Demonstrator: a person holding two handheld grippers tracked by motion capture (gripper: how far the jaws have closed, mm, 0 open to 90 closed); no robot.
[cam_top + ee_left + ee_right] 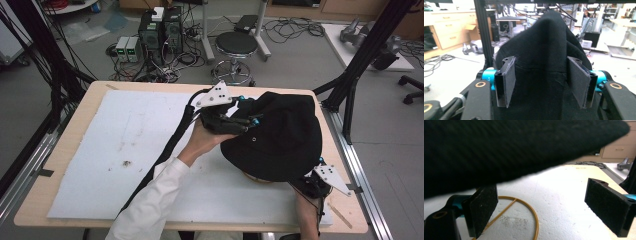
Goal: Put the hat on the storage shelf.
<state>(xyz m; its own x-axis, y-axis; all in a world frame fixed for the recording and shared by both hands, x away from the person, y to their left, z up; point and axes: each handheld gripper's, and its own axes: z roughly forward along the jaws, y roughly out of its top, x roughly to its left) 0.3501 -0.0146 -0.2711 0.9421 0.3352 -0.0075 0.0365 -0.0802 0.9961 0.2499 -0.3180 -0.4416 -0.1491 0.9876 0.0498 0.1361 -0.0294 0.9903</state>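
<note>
Plainly, the black fabric hat (280, 135) sits domed; left claw (541, 85) and right claw (544, 207) both spread.

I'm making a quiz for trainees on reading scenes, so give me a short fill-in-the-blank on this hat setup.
1. The hat is ____ in colour.
2. Under the hat's raised brim, a thin ____ wire ring lies on the white foam sheet.
3. The jaws of the left gripper stand ____, with hat cloth between them.

Missing words: black; yellow; open
</note>
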